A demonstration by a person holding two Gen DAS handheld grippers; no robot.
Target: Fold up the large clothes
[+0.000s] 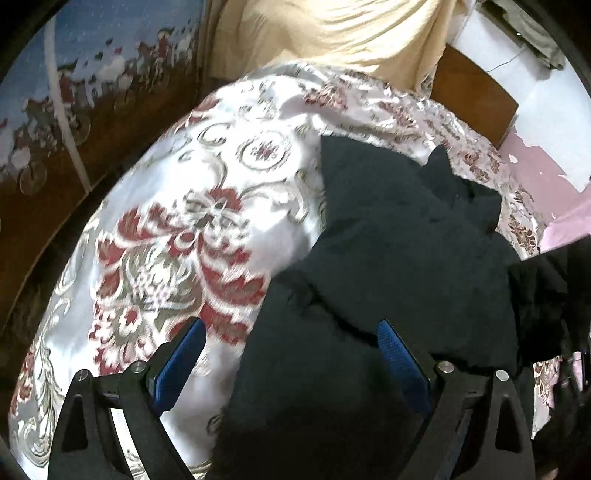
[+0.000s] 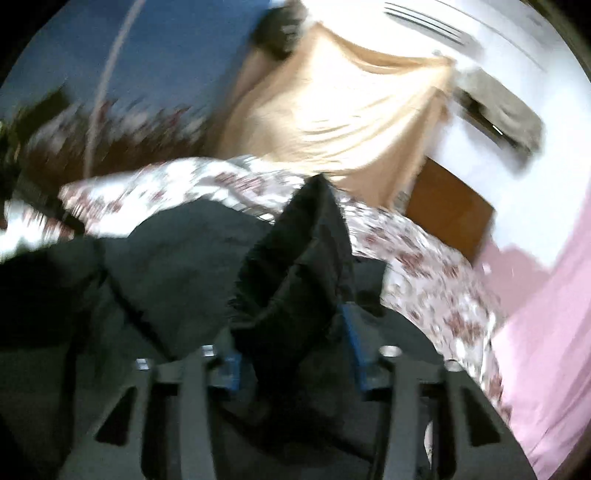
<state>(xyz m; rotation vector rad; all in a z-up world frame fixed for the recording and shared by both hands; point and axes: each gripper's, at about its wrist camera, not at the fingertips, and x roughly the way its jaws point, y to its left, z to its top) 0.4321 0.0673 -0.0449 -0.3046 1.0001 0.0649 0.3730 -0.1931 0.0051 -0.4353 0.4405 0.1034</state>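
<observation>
garment: big black fabric garment (image 1: 399, 236), rumpled in a heap on the bed, lying towards the right part of the spread in the left wrist view; in the right wrist view it fills the lower middle (image 2: 177, 258)
bed: covered with a shiny white bedspread with red and grey floral pattern (image 1: 177, 206), also showing behind the garment from the other side (image 2: 424, 269)
left claw: left claw (image 1: 291, 341) released, blue-padded fingers spread wide; the black cloth lies between and under them, right finger over the cloth, left finger over bare bedspread. can't tell if it actually touches the fabric
right claw: right claw (image 2: 291, 332) has a raised bunch of the black cloth standing up between its blue pads, which sit close against the fold on both sides, so it looks clenched on the garment. picture is pretty blurry tho
behind the bed: cream-yellow curtain (image 1: 332, 33) at the far end, brown wooden board (image 1: 476, 96) to its right against a white wall
left side: blue and brown picture panel (image 1: 74, 92) running beside the bed
right side: pink cloth (image 2: 546, 332) just beside the edge of the bedspread
</observation>
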